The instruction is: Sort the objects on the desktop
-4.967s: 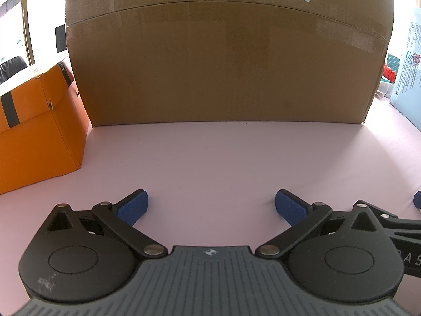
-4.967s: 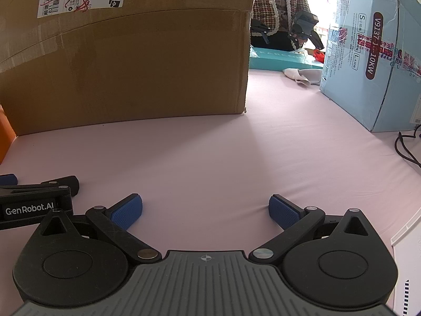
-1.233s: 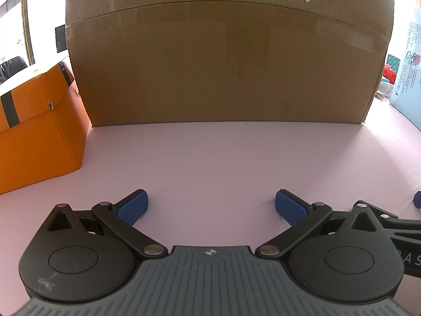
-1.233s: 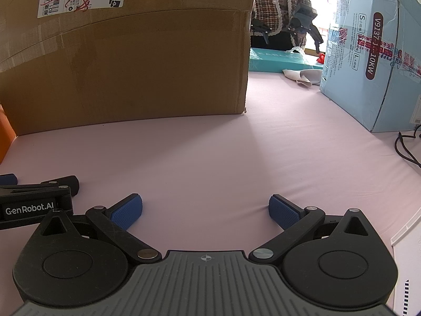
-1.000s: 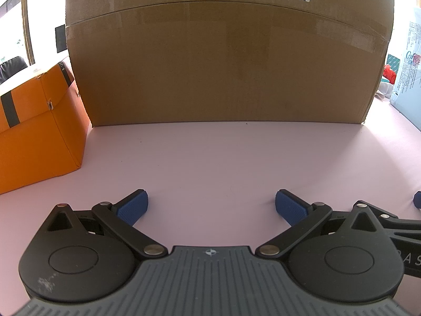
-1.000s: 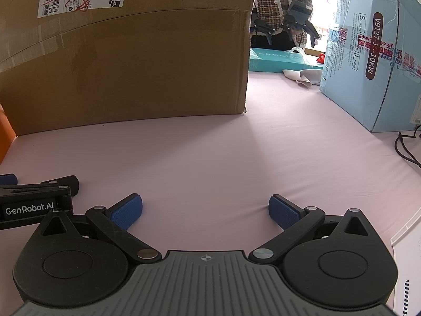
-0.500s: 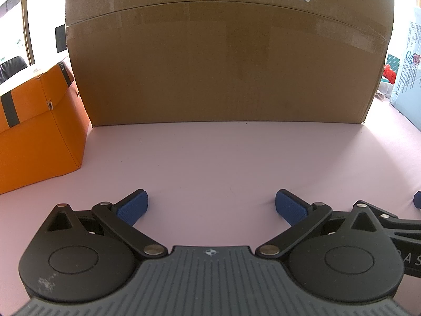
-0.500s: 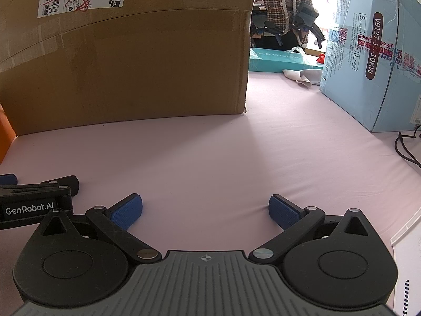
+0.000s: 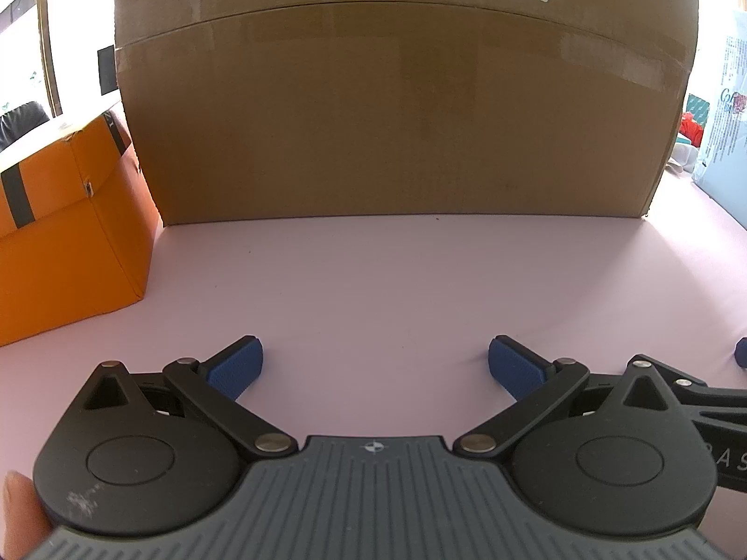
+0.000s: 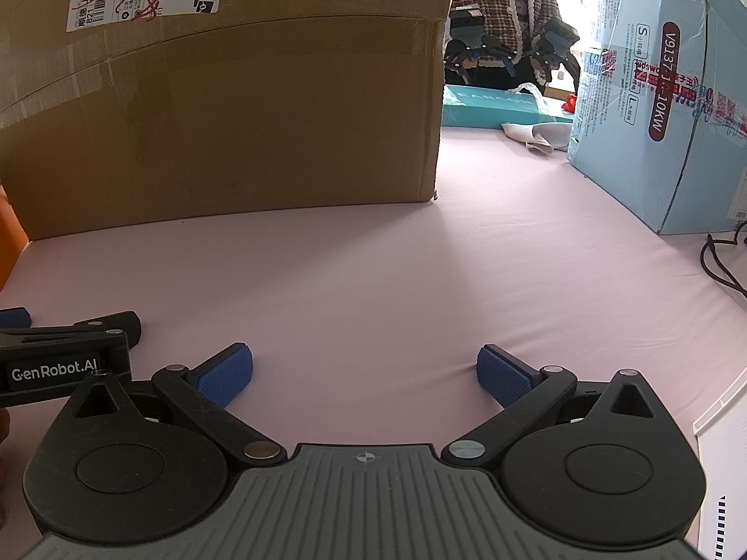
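A pink table [image 9: 373, 280] lies bare between both grippers. The left gripper [image 9: 373, 366] and right gripper [image 10: 364, 371] rest side by side, jaws spread wide, holding nothing. Ahead stands a big cardboard box [image 9: 397, 116], an orange box [image 9: 70, 233] left, a blue carton [image 10: 663, 93] right; the small sortable items seem hidden.

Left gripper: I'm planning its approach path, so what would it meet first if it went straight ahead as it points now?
Likely the big cardboard box; the left gripper is open, with only bare pink tabletop between.
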